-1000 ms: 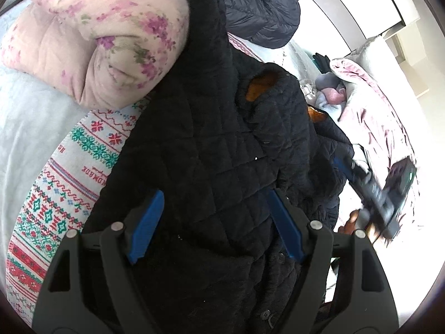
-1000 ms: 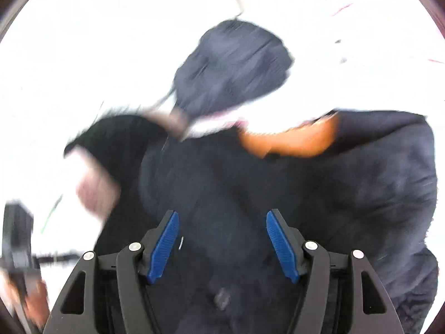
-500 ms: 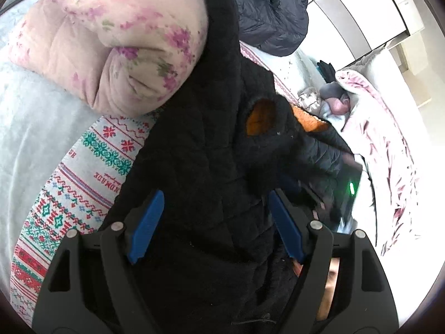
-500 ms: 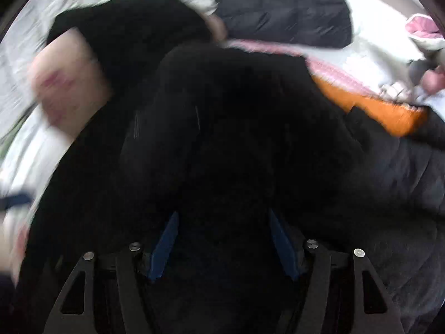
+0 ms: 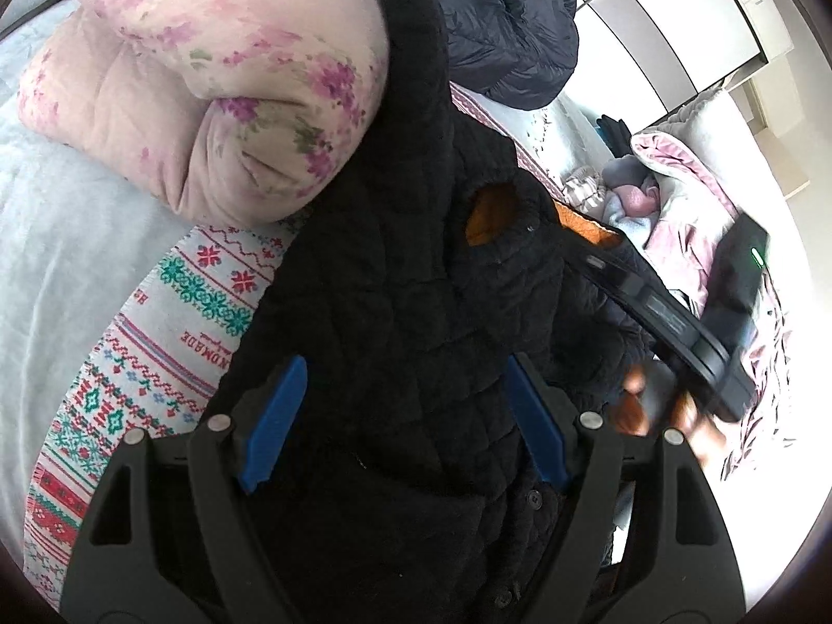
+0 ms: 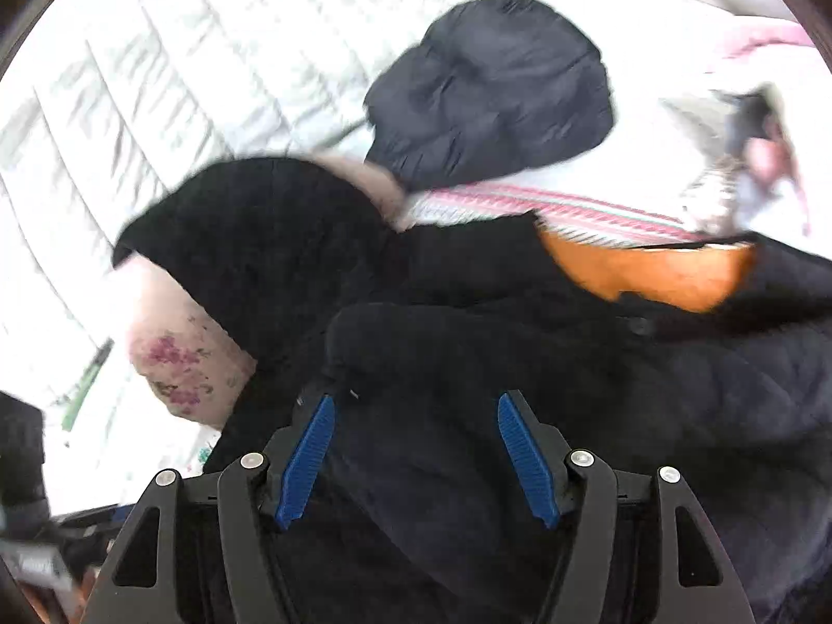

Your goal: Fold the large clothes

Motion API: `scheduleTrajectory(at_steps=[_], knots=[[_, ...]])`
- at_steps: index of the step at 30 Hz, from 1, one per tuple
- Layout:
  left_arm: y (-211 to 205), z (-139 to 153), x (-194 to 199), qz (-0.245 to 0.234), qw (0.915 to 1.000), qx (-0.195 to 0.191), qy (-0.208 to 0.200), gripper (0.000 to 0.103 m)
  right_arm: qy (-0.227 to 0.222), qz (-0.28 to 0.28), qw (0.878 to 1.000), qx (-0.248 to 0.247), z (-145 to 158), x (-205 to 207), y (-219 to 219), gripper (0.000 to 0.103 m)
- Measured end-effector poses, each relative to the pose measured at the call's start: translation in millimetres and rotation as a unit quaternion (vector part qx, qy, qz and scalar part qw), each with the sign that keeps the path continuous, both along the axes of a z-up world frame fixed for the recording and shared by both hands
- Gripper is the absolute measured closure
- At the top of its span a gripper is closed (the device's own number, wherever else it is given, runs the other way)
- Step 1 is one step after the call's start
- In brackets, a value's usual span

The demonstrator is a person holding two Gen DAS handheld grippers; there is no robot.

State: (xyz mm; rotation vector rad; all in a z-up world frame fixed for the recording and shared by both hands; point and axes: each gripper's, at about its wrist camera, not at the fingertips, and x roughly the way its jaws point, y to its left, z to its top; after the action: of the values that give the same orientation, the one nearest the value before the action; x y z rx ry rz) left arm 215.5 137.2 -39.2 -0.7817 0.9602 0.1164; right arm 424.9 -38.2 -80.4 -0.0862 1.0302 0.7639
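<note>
A black quilted jacket (image 5: 395,270) with orange lining (image 5: 489,213) lies spread on the bed, its upper part draped over a pink floral pillow (image 5: 218,78). My left gripper (image 5: 405,416) is open just above the jacket's lower part. The right gripper's body (image 5: 676,322) shows at the right of the left wrist view. In the right wrist view the jacket (image 6: 468,343) fills the lower frame with the orange lining (image 6: 655,275) at right. My right gripper (image 6: 416,457) is open over the jacket.
A patterned knit blanket (image 5: 130,374) lies under the jacket on pale bedding (image 5: 47,218). A dark puffer jacket (image 5: 509,36) sits behind; it also shows in the right wrist view (image 6: 494,88). A heap of pink and grey clothes (image 5: 671,197) lies at right.
The right gripper has swung fast across the jacket and now looks toward the pillow and puffer jacket. The left gripper has barely moved. Both stay open.
</note>
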Motion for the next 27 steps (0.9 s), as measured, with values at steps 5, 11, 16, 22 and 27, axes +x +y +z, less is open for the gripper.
scheduleTrajectory(at_steps=[5, 11, 16, 22, 27], knots=[[7.0, -1.0, -0.1, 0.007, 1.0, 0.0, 0.0, 0.025, 0.045, -0.006, 0.996, -0.073, -60.8, 4.9, 49.0, 0.047], [13.2, -0.1, -2.7, 0.012, 0.9999, -0.005, -0.001, 0.025, 0.004, -0.037, 0.998, -0.047, -43.6, 4.9, 45.9, 0.08], [14.6, 1.6, -4.4, 0.011, 0.9999, -0.002, -0.004, 0.025, 0.027, -0.047, 0.999, 0.005, -25.3, -1.0, 31.9, 0.064], [37.4, 25.7, -12.8, 0.039, 0.9977, 0.023, -0.05, 0.025, 0.078, -0.067, 0.994, 0.045, 0.9, -37.0, -20.9, 0.054], [86.6, 68.1, -11.6, 0.096, 0.9865, 0.031, -0.129, 0.023, 0.096, -0.109, 0.989, -0.001, 18.9, -92.7, -108.0, 0.043]])
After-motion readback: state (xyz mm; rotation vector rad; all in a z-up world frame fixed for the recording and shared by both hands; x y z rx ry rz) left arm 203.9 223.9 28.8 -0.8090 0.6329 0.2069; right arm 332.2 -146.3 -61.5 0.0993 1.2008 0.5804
